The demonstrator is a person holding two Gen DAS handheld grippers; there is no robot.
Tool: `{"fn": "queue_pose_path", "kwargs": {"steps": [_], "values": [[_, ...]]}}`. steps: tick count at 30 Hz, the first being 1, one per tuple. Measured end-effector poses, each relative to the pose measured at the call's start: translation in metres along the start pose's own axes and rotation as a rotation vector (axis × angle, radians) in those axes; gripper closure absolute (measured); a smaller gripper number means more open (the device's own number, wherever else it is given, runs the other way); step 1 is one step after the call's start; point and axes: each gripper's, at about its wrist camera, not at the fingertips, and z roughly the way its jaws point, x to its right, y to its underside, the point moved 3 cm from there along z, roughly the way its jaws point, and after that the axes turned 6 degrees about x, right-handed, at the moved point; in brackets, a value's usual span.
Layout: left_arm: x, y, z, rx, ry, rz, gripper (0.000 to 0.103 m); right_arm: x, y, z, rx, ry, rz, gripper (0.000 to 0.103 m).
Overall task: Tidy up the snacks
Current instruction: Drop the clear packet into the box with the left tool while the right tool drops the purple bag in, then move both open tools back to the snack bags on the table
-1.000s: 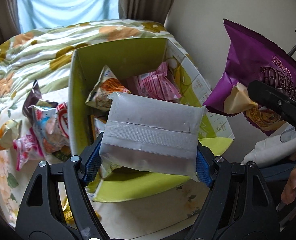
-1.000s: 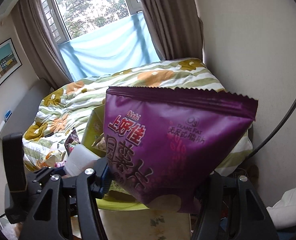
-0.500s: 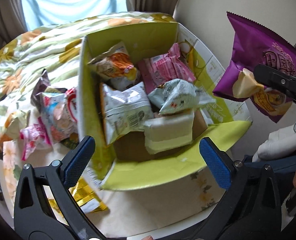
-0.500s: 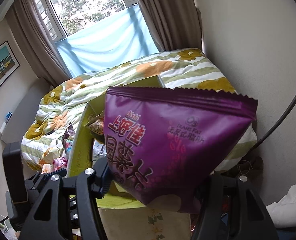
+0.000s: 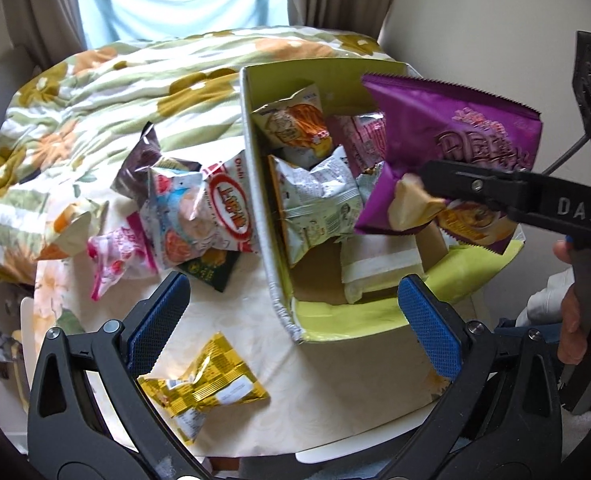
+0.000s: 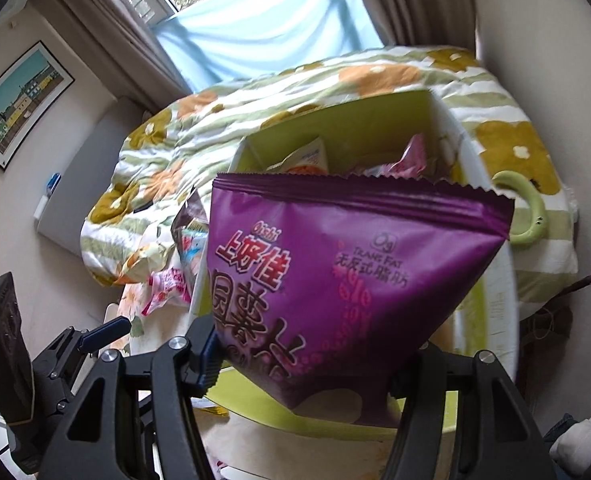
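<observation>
A green cardboard box (image 5: 335,322) stands on the table and holds several snack packs, with the white pack (image 5: 379,266) lying at its near end. My left gripper (image 5: 291,320) is open and empty, above the table at the box's near left corner. My right gripper (image 6: 299,364) is shut on a purple chip bag (image 6: 355,272) and holds it over the box's right side; the bag also shows in the left wrist view (image 5: 455,136). A yellow pack (image 5: 205,390) lies on the table below my left gripper.
A pile of loose snack packs (image 5: 187,216) lies left of the box. A flowered quilt (image 5: 115,92) covers the bed behind the table. The wall and curtains stand close on the right. The table's front edge (image 5: 335,446) is near.
My left gripper opened and let the white pack drop into the box, then drew back and left. My right gripper carried the purple bag in over the box.
</observation>
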Motion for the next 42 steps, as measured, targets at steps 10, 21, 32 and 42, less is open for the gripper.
{"fn": "queue_pose_path", "kwargs": {"steps": [10,21,32,42], "values": [[-0.013,0.009,0.004,-0.016,0.000,-0.028,0.000,0.006,0.016,-0.004,0.053,0.043,-0.017,0.000],[-0.014,0.006,-0.027,0.043,0.002,-0.023,0.000,0.002,0.020,-0.026,0.060,0.098,-0.084,0.000],[-0.063,0.021,-0.092,0.124,-0.078,-0.119,0.000,-0.044,0.022,-0.054,0.086,-0.008,-0.160,0.000],[-0.146,0.045,-0.123,0.156,-0.159,-0.221,0.000,-0.116,0.029,-0.049,0.127,-0.055,-0.250,0.000]]}}
